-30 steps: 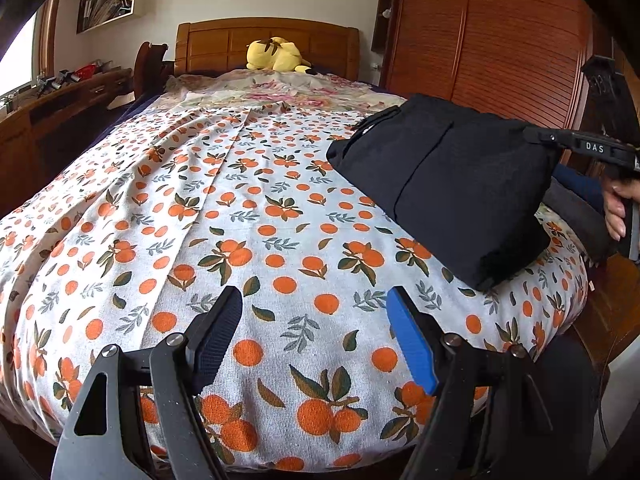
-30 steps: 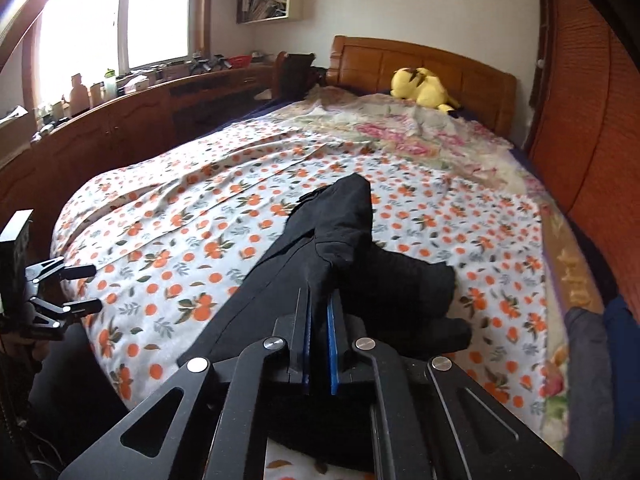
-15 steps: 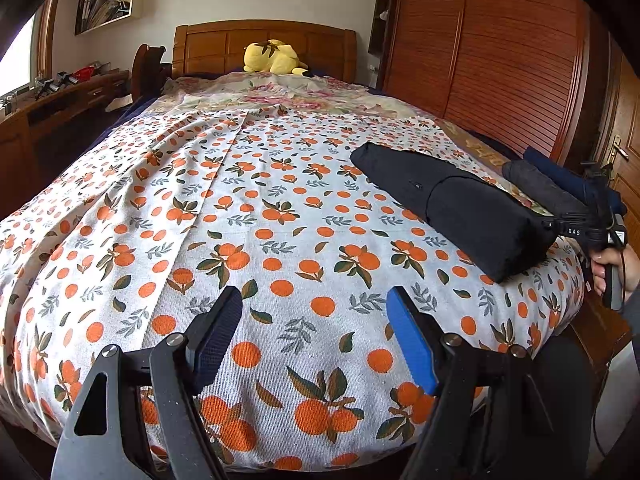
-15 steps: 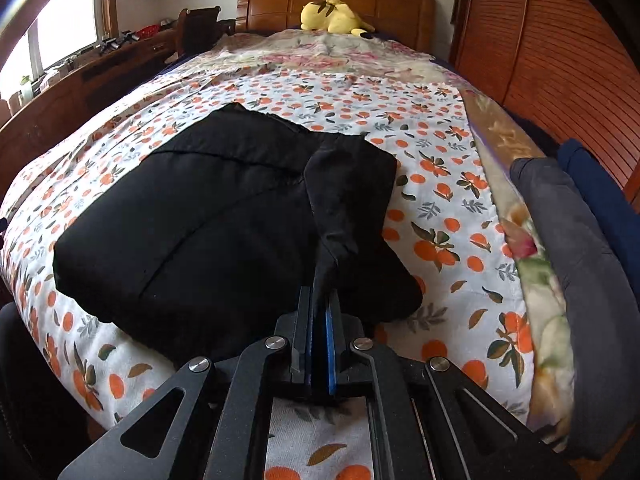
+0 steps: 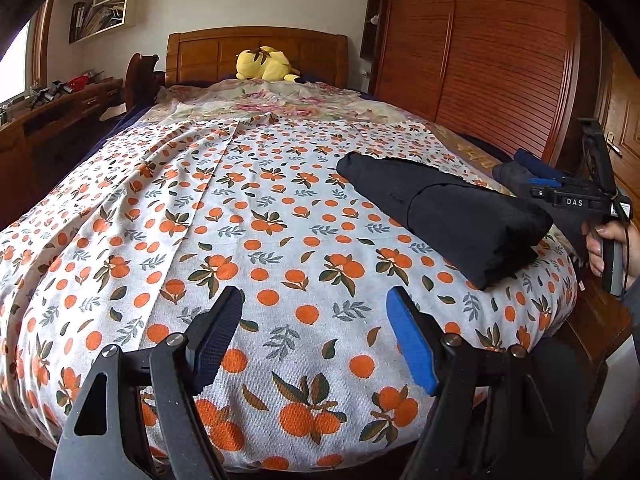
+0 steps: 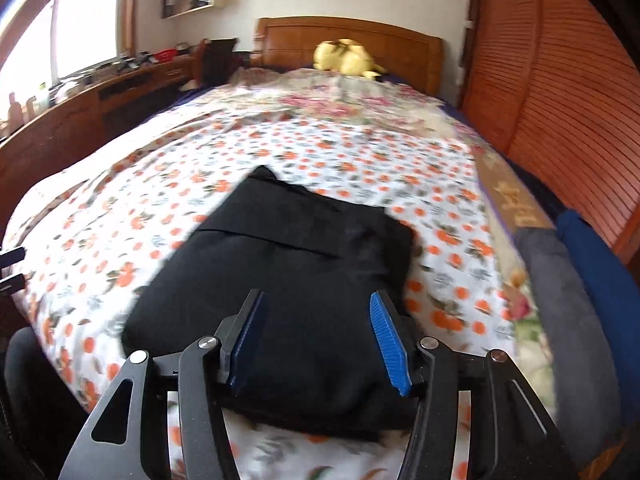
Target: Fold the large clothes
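A folded black garment [image 5: 448,212] lies flat on the orange-print bedsheet [image 5: 240,220] near the bed's right front corner; it fills the middle of the right wrist view [image 6: 288,280]. My left gripper [image 5: 314,336] is open and empty, low over the bed's front edge, well left of the garment. My right gripper [image 6: 320,340] is open and empty, just above the garment's near edge; it also shows in the left wrist view [image 5: 568,200] at the right, held by a hand.
A grey folded garment [image 6: 560,300] and a blue one [image 6: 600,272] lie along the bed's right edge. A yellow plush toy [image 5: 264,68] sits at the wooden headboard. A wooden wardrobe [image 5: 500,60] stands on the right, a desk [image 6: 100,96] on the left.
My right gripper lowered the black garment onto the bed, then opened and let it go. The garment now lies flat. My left gripper has stayed open and nearly still.
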A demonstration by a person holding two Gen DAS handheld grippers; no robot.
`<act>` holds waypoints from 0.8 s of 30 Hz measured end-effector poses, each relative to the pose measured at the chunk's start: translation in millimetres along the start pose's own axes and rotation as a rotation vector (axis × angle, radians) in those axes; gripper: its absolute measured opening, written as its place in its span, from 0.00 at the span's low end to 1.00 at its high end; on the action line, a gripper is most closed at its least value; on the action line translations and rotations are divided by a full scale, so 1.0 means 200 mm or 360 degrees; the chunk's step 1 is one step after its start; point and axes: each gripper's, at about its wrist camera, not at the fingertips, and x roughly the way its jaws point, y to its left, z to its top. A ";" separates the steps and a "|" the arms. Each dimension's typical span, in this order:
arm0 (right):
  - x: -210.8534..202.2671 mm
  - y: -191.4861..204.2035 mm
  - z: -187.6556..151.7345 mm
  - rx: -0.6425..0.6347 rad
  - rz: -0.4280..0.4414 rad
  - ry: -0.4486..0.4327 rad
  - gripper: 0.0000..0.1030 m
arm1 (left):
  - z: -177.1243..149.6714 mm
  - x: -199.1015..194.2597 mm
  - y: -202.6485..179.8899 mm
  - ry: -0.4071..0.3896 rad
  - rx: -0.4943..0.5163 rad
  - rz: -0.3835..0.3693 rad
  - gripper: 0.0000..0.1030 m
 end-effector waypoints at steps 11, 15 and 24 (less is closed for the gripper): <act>0.16 0.26 -0.11 -0.0085 0.0305 0.0118 0.54 | -0.01 0.05 -0.03 0.0033 0.0015 -0.0013 0.73; 0.24 0.25 -0.19 -0.0061 0.0337 0.0135 0.54 | 0.01 0.09 -0.04 0.0043 0.0022 -0.0026 0.73; 0.06 0.12 -0.21 -0.0045 0.0255 0.0065 0.54 | 0.17 0.29 -0.15 0.0047 0.0100 -0.0090 0.73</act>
